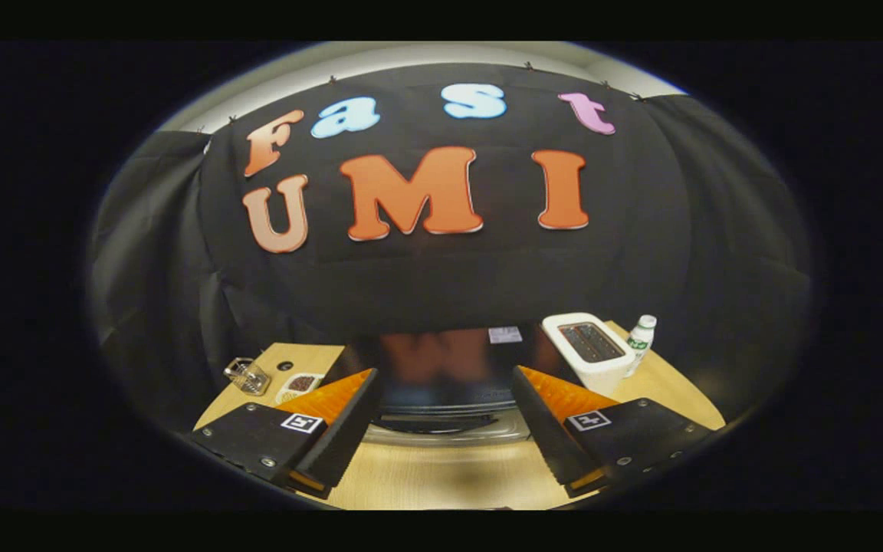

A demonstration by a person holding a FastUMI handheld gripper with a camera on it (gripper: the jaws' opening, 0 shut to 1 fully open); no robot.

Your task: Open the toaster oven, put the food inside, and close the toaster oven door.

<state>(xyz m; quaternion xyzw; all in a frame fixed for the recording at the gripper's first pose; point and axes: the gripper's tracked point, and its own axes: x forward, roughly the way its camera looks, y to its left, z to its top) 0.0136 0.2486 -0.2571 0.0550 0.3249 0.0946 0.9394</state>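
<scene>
The toaster oven [449,368] is a black box with a glossy top, seen from above just ahead of my fingers. Its door handle [441,422] runs across the front between the fingertips, and the door looks closed. My gripper [445,425] is open, one finger on each side of the oven's front, with nothing held. Food [301,383] lies on a small white plate [286,396] left of the oven, beyond the left finger.
A white pop-up toaster [591,349] stands right of the oven, with a small plastic bottle [641,337] behind it. A small wire basket [246,376] sits near the far left table edge. Bare wooden table [441,475] lies below the fingers.
</scene>
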